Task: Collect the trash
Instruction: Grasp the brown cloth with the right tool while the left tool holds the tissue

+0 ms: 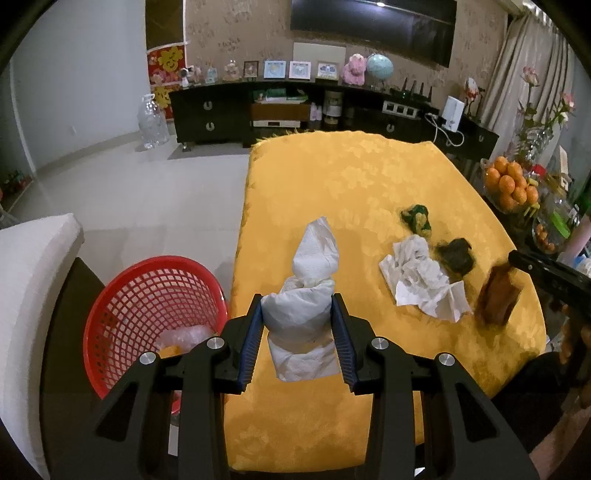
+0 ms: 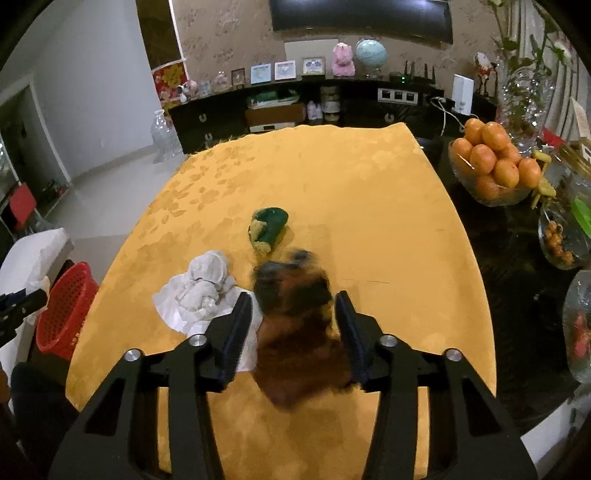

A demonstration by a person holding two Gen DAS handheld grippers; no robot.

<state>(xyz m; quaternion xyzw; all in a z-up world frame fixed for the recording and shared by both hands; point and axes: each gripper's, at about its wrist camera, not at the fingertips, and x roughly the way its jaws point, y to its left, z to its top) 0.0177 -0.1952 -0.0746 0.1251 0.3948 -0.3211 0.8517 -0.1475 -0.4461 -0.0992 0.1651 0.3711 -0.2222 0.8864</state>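
Two pieces were gripped: my left gripper (image 1: 297, 328) clamped a white tissue wad (image 1: 306, 295), my right gripper (image 2: 293, 328) a brown wrapper (image 2: 299, 332); three scraps remained on the table (image 1: 332, 177), red basket (image 1: 122, 295) nearly empty.

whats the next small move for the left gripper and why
Probably swing the left gripper left over the red basket and let go: it is shut on a white tissue wad above the yellow table, and the basket sits just beside.

Dim indoor light, fisheye-bent edges with dark corners, motion blur on the brown wrapper (image 2: 299, 332).

Bowl of oranges (image 2: 491, 166), globe (image 2: 371, 53), pink plush toy (image 2: 342, 59), television (image 1: 373, 26)
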